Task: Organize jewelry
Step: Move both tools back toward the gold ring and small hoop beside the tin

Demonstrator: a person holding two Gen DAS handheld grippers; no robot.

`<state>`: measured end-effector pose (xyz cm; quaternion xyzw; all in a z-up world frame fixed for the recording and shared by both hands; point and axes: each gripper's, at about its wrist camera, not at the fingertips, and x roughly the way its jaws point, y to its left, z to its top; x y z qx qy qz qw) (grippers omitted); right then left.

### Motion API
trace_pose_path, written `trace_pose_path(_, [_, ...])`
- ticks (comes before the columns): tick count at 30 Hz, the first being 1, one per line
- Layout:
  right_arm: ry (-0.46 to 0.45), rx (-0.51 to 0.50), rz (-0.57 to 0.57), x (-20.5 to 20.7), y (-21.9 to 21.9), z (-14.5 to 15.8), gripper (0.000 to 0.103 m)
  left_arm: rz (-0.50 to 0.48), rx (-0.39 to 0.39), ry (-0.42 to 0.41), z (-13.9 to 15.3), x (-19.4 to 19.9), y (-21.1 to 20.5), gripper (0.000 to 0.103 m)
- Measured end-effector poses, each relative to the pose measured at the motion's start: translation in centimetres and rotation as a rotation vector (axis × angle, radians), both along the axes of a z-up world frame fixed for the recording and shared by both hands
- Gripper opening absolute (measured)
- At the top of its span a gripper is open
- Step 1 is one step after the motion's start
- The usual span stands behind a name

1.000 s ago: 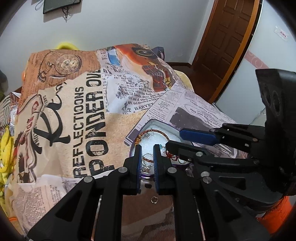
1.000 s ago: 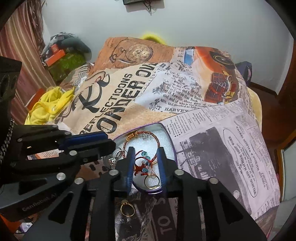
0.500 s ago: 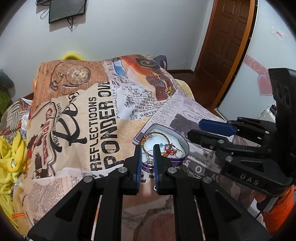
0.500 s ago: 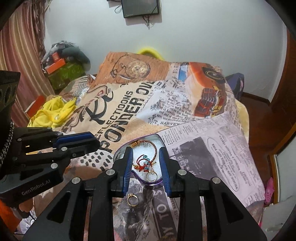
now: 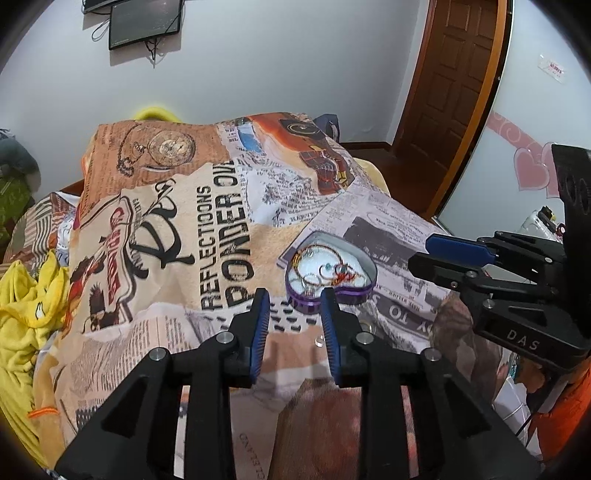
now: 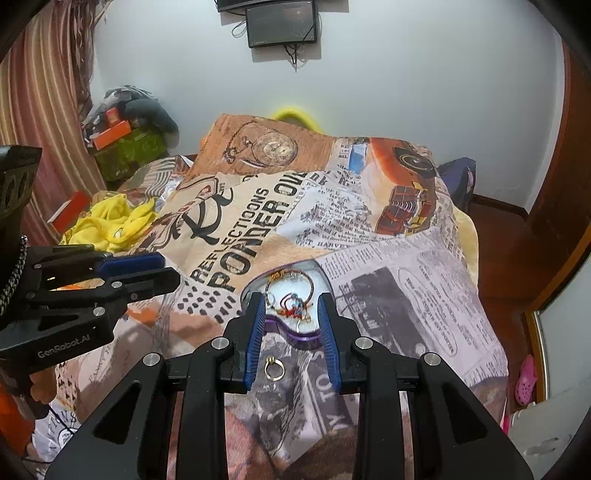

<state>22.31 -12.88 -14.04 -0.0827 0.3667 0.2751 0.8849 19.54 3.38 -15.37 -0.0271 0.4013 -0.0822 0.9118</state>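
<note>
A purple heart-shaped box (image 5: 364, 293) lies open on the printed bedspread and holds bracelets (image 5: 325, 266) and rings; it also shows in the right wrist view (image 6: 306, 341). A gold ring (image 6: 274, 369) lies on the spread just in front of the box, between my right fingers. A small clear ring (image 5: 318, 342) lies in front of the box in the left view. My left gripper (image 5: 295, 314) is open and empty, just short of the box. My right gripper (image 6: 291, 314) is open and empty, above the box's near edge.
The printed bedspread (image 5: 184, 229) covers the bed. Yellow clothing (image 6: 107, 225) lies at the left side. Boxes and clutter (image 6: 125, 144) stand by the striped curtain. A wooden door (image 5: 454, 81) is at the right, a dark screen (image 6: 282, 22) on the wall.
Both grippers have pulled back and up from the box. The left gripper's jaws have opened wide. The box now looks smaller and farther away.
</note>
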Motion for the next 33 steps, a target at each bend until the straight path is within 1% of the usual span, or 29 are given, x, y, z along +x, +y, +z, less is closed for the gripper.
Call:
trace_pose_path(6, [0.057,-0.023,-0.003,-0.4,0.0,-2.1,0.026,0.005,-0.007,0.045,-1.8,-0.9,0.4,0.027])
trace_pose_path(14, [0.160,-0.064,0.003,-0.5,0.4,-6.2,0.027,-0.005,-0.018,0.113,-4.5,-1.0,0.4,0.027])
trace_pose_path(22, [0.211,-0.094,0.024,0.2,1.3,-8.1,0.026,-0.027,-0.025,0.152,-6.2,-0.8,0.0,0.027])
trace_pose_path(24, [0.212,-0.107,0.029,0.2,1.6,-8.5,0.027,-0.028,-0.028,0.158,-6.5,-0.6,0.0,0.027])
trace_pose_path(27, [0.190,-0.120,0.039,0.1,1.9,-8.6,0.027,-0.031,-0.030,0.164,-6.8,-0.3,-0.1,0.027])
trace_pose_path(30, [0.185,-0.109,0.056,0.3,2.0,-8.7,0.031,-0.036,-0.025,0.166,-7.0,0.1,-0.2,0.027])
trace_pose_path(33, [0.173,-0.098,0.063,0.4,1.9,-8.9,0.031,-0.040,-0.024,0.168,-7.1,0.5,-0.3,0.027])
